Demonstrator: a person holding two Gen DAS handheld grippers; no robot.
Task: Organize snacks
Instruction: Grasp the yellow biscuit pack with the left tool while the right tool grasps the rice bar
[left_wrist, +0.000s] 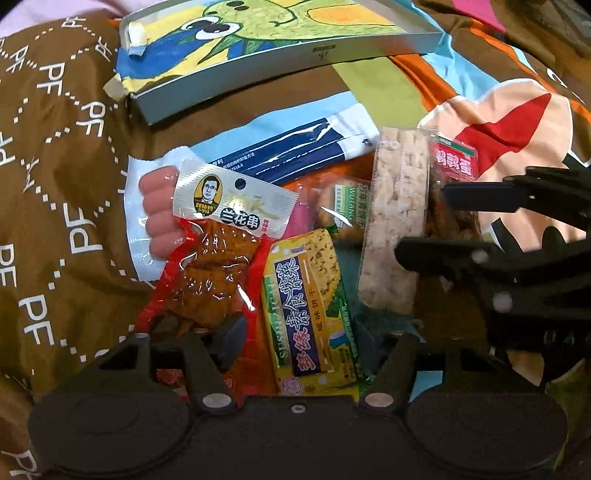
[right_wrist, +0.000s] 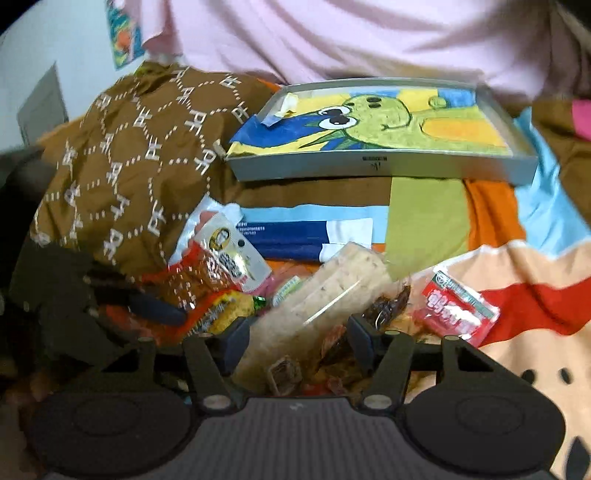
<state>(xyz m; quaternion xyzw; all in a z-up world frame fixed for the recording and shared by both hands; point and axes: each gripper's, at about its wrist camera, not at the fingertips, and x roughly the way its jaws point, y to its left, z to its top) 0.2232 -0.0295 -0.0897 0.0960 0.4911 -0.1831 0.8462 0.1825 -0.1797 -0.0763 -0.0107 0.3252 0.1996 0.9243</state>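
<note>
Several snack packets lie heaped together on a patterned bedspread (left_wrist: 66, 155), apparently waiting to be sorted into the shallow tray (right_wrist: 384, 168) lined with a cartoon drawing that sits just beyond the pile. In the middle of the heap a yellow cracker packet (left_wrist: 310, 310) lies beside a clear-wrapped rice cake bar (left_wrist: 397, 221), with a tofu skewer packet (left_wrist: 218, 254) to one side and a small red packet (right_wrist: 456, 310) at the far edge. The left claw (left_wrist: 306, 343) hovers low over the cracker packet with its jaws spread wide around it, gripping nothing yet. The right claw (right_wrist: 295, 341) reaches in from the side, jaws parted on either side of the rice cake bar's near end; whether they already press it cannot be told. A blue and white pouch (left_wrist: 310, 147) lies flat between pile and tray.
</note>
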